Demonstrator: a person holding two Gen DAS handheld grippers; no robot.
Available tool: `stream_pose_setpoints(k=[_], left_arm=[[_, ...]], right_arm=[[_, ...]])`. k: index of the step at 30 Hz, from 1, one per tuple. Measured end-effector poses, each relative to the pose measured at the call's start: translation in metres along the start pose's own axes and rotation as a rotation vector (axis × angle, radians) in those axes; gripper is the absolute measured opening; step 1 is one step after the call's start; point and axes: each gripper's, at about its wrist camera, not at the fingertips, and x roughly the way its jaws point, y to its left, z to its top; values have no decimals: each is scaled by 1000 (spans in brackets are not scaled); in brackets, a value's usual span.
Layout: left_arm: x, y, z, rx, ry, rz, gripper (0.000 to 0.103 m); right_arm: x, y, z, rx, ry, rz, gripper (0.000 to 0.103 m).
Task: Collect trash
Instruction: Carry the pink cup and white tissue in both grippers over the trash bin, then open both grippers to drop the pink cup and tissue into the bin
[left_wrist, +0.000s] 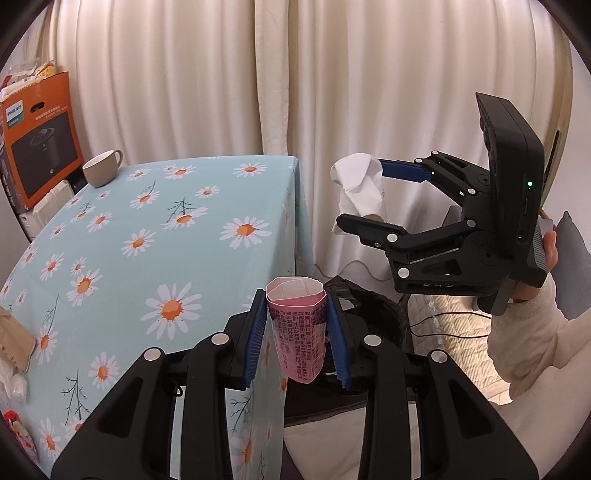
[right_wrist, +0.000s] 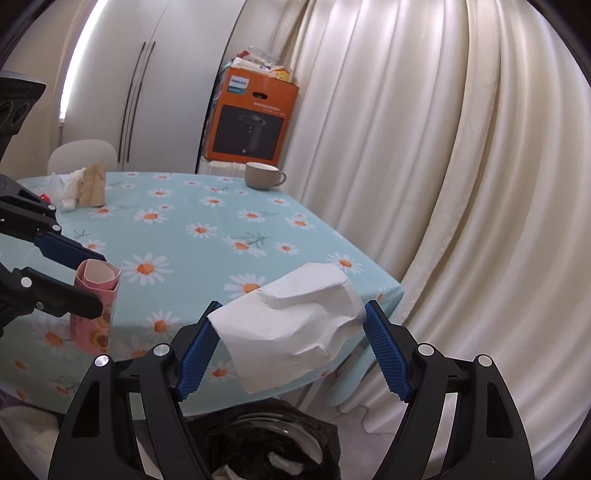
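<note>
My left gripper (left_wrist: 297, 328) is shut on a pink printed carton (left_wrist: 297, 332), held upright off the table's near corner; the carton also shows in the right wrist view (right_wrist: 96, 306). My right gripper (right_wrist: 291, 332) holds a crumpled white paper (right_wrist: 291, 325) between its blue pads, above a bin lined with a black bag (right_wrist: 266, 443). In the left wrist view the right gripper (left_wrist: 364, 195) and white paper (left_wrist: 360, 184) hang to the right of the table. The black bag (left_wrist: 369, 306) lies below, partly hidden.
A table with a blue daisy cloth (right_wrist: 207, 236) bears a beige cup (right_wrist: 262, 175), a brown paper bag (right_wrist: 92, 184) and crumpled white wrappers (right_wrist: 66, 192). An orange Philips box (right_wrist: 251, 122) stands behind. Cream curtains (left_wrist: 221, 74) hang at the back.
</note>
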Motion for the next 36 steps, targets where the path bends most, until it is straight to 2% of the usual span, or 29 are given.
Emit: stream_pose_setpoints(k=[10,17,22,27,36], left_arm=[[63,-36,1,62,88,-126,34],[120,-57,-10,90,199,-194,34],[164,-69,-20,112,269,-238,34],[201,-70,-33,98,328,-321,33],[273,-61,-66,75,484,-319,34]], right_arm=[[52,-40,-75,49,257,94,72],[93,-42,-129,19,429,124,72],[122,-42,-172,30,526,189,72],[150,-38,-216,10,620,238,72],[183,-26,-259,-11,731,297,72]])
